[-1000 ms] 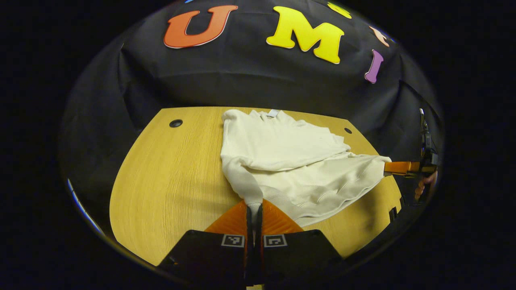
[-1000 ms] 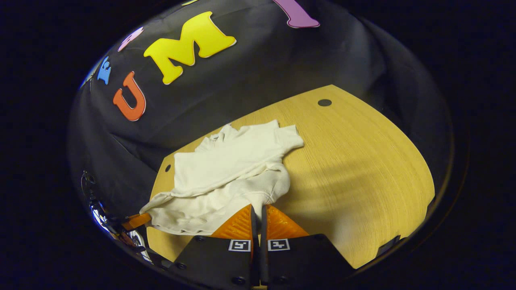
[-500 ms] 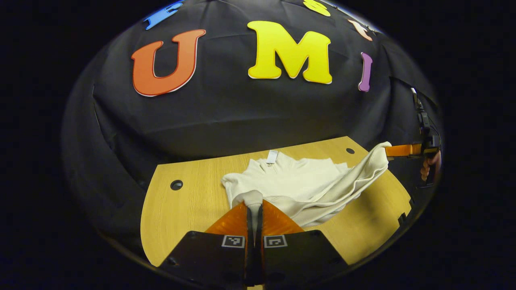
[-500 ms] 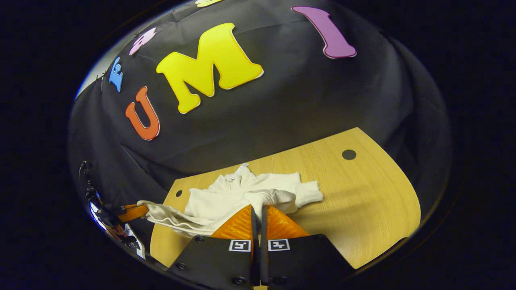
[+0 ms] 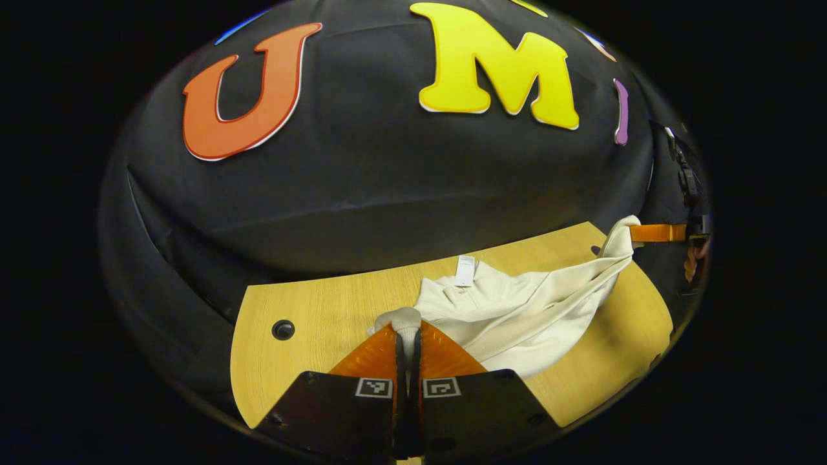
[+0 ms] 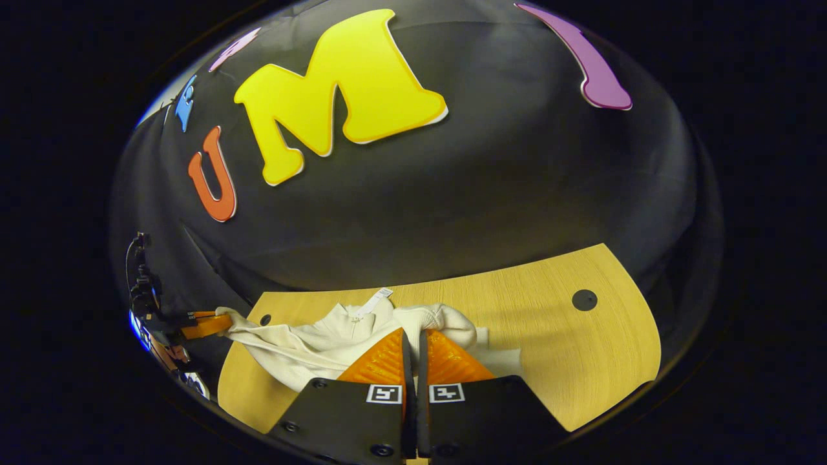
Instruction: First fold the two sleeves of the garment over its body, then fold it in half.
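The bench was a pale wood-grain top with a rounded front edge and round dark cable holes near its back corners, set against a wall of black cloth that hung in soft creases. On it lay a cream sweatshirt, thick knit with ribbed edging, its collar turned toward the wall and a small white neck tag standing up at the back.

In the left gripper view, the left gripper was clenched on a bunched ribbed edge of the sweatshirt, the cloth pinched between its closed jaws. Farther off at the right edge, the right gripper lifted another corner above the bench, drawing the fabric into a taut slanting fold.

In the right gripper view, the right gripper had its jaws closed on a rolled hem, and the sweatshirt stretched leftward to the left gripper.
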Action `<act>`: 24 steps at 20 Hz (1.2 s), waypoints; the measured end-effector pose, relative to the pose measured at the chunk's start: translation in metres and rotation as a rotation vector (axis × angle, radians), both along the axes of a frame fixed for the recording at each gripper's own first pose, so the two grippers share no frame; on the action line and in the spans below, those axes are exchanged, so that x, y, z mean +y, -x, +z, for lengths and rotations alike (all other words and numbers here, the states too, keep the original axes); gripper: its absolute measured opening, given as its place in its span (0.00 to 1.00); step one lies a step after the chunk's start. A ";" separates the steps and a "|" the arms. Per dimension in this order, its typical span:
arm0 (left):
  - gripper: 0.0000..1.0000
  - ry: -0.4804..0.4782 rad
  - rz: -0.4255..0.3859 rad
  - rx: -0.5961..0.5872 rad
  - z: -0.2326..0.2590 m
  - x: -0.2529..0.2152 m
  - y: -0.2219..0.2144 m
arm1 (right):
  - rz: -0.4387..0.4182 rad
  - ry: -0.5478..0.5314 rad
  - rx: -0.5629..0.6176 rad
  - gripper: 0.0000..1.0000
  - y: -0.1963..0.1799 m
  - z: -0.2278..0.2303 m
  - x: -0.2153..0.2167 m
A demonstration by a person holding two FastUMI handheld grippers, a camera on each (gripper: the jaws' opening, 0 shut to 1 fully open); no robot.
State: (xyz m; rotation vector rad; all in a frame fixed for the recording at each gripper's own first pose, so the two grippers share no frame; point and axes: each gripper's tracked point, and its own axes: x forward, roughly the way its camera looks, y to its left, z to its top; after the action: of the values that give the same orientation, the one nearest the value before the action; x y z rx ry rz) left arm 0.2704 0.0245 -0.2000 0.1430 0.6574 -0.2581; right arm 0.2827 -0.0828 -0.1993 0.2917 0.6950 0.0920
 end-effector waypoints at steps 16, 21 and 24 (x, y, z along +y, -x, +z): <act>0.05 0.022 0.143 -0.038 -0.122 -0.016 -0.088 | -0.041 0.115 0.078 0.01 -0.073 -0.159 -0.010; 0.18 0.068 0.158 -0.052 -0.120 -0.022 -0.091 | -0.066 0.117 0.057 0.07 -0.080 -0.158 -0.003; 0.72 0.067 0.184 -0.114 -0.095 -0.014 -0.092 | -0.077 0.134 -0.008 0.14 -0.082 -0.134 -0.004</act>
State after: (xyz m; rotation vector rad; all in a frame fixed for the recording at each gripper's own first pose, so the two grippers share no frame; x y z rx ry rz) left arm 0.3626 0.0101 -0.2946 0.0321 0.5438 -0.0934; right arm 0.3646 -0.0870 -0.3337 0.1895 0.6775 -0.0269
